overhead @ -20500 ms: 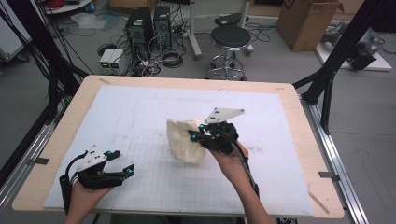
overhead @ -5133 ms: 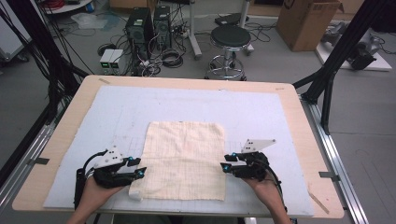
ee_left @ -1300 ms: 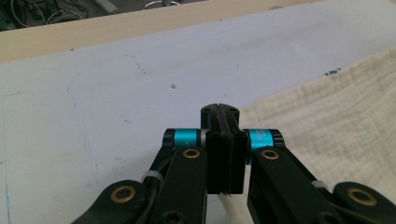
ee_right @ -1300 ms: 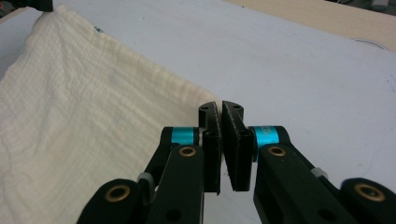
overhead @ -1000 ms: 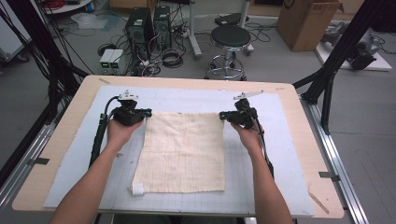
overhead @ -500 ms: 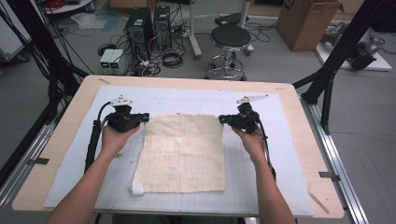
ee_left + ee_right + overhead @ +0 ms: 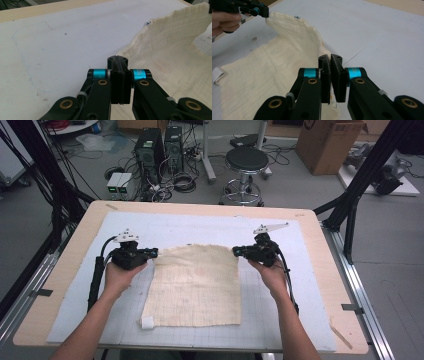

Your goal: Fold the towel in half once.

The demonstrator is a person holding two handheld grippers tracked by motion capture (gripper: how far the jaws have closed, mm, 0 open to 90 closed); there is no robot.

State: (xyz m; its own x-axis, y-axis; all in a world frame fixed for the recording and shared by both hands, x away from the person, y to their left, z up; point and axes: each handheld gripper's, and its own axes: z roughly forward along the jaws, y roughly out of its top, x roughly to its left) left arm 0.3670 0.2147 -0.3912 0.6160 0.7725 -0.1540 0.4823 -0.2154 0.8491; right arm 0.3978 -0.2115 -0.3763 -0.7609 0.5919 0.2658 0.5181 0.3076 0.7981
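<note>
Cream cloth (image 7: 196, 282), far corners pinched by left gripper (image 7: 152, 253), right gripper (image 7: 237, 251)

No words or numbers can be read here. The mark on the brown box (image 7: 327, 142) at 1 o'clock is too blurry.

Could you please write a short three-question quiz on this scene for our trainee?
1. True or false: the left tongs are shut on a far corner of the cloth.
2. What lies under the cloth? A) bare wood B) a white mat C) a tray
3. Which part of the cloth is raised off the table?

Key: 1 true. 2 B. 3 The far edge, held up between the left tongs and the right tongs; the near edge lies flat.
</note>
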